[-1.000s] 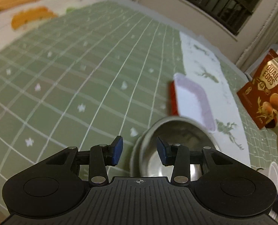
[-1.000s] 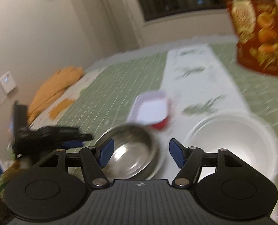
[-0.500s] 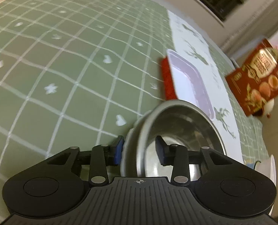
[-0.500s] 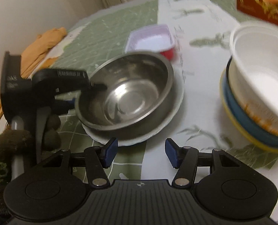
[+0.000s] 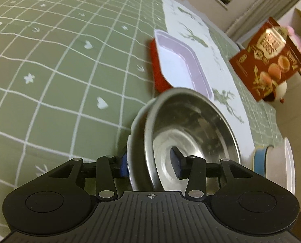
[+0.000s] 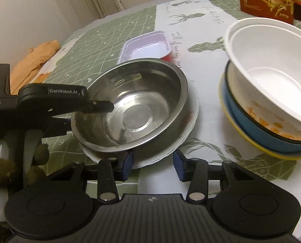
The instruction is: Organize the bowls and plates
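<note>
Steel bowl (image 6: 134, 105) rim sits between your opening left gripper (image 5: 150, 165) jaws, unclamped. Your right gripper (image 6: 153, 165), closing and empty, straddles the white plate (image 6: 160, 154) near edge.

The left gripper (image 5: 150, 167) was tipped downward, and its jaws were being opened, with one finger set inside a bowl's rim and one outside it. The right gripper (image 6: 153, 167) was tipped downward too, and its jaws were being closed, with a plate's edge seen between them.
</note>
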The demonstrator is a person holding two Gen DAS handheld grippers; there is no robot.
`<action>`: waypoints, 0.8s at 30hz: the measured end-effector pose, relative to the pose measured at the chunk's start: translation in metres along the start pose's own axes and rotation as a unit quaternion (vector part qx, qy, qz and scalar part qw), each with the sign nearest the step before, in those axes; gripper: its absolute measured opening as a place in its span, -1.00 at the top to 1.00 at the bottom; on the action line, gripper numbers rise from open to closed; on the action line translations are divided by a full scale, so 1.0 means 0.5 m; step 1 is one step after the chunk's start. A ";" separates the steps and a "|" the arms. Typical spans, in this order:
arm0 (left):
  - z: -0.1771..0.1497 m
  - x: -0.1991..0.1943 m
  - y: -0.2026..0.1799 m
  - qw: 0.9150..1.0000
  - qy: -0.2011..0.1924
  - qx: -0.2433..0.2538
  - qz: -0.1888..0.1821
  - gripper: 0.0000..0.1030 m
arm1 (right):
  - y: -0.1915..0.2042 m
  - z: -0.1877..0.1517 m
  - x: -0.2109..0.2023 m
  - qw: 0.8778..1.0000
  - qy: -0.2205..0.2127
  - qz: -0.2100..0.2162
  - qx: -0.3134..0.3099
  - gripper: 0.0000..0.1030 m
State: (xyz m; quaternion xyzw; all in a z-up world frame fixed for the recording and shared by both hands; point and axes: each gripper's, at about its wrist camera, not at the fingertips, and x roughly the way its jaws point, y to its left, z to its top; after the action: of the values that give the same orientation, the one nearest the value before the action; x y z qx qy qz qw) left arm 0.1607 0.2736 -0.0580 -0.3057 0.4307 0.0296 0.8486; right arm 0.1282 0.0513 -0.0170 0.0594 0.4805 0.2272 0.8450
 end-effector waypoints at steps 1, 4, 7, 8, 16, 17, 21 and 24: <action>-0.003 0.001 -0.004 1.000 0.004 0.002 -0.003 0.13 | -0.004 -0.002 -0.003 1.000 -0.001 -0.001 0.003 0.17; -0.014 0.006 -0.021 1.000 0.013 0.015 -0.006 0.13 | -0.011 -0.006 -0.009 1.000 -0.003 -0.004 0.010 0.17; -0.018 0.017 -0.036 1.000 0.016 0.025 -0.002 0.13 | -0.021 -0.008 -0.014 1.000 -0.007 -0.014 0.012 0.17; -0.018 0.019 -0.035 1.000 0.017 0.022 -0.002 0.13 | -0.025 -0.006 -0.012 1.000 -0.007 -0.015 0.014 0.17; -0.020 -0.028 -0.046 0.998 -0.026 0.021 0.053 0.32 | -0.030 -0.001 -0.020 1.000 -0.004 0.005 0.002 0.16; -0.020 -0.044 -0.051 0.997 -0.040 0.024 0.062 0.32 | -0.029 -0.005 -0.025 1.000 -0.007 0.009 -0.005 0.16; -0.022 -0.095 -0.087 0.993 -0.079 0.042 0.077 0.32 | -0.029 -0.015 -0.049 0.999 -0.024 0.025 -0.037 0.16; -0.024 -0.113 -0.127 0.992 -0.087 0.060 0.068 0.32 | -0.036 -0.004 -0.087 0.996 -0.064 0.040 -0.055 0.16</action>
State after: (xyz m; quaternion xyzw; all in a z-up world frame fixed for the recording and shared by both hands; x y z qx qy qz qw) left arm 0.1367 0.2274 0.0103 -0.2209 0.3763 0.0876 0.8955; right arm 0.1135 0.0159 0.0104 0.0461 0.4094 0.2829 0.8662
